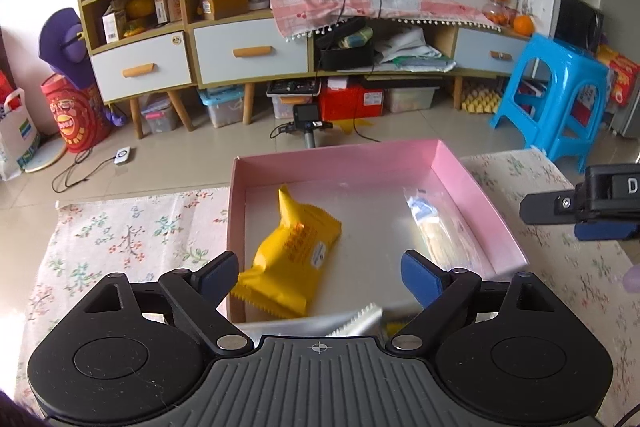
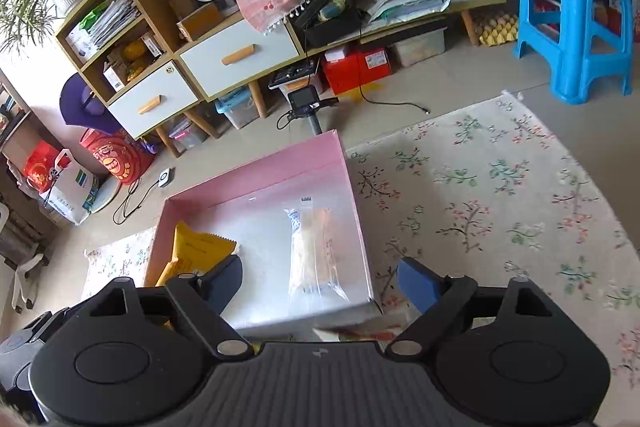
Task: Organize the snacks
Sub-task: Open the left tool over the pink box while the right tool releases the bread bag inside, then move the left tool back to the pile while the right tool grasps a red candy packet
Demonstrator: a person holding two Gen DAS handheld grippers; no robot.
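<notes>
A shallow pink box (image 1: pixel 340 159) (image 2: pixel 256 173) sits on a floral cloth. Inside lie a yellow snack packet (image 1: pixel 294 251) (image 2: pixel 200 251) on the left and a clear-wrapped pastry (image 1: pixel 440 227) (image 2: pixel 314 255) on the right. My left gripper (image 1: pixel 320 273) hovers above the box's near edge, jaws wide open, the yellow packet below between them but untouched. My right gripper (image 2: pixel 320 281) hangs open over the near right part of the box, above the clear pastry; it also shows at the right edge (image 1: pixel 580 211) of the left wrist view. A silvery wrapper (image 1: pixel 352 323) lies just under the left gripper.
The floral cloth (image 2: pixel 500 207) spreads wide to the right of the box and to the left (image 1: pixel 120 239). Beyond the table stand a low cabinet (image 1: pixel 248 55), a blue plastic stool (image 1: pixel 560 95) (image 2: pixel 576 15) and a small camera on a stand (image 1: pixel 308 119).
</notes>
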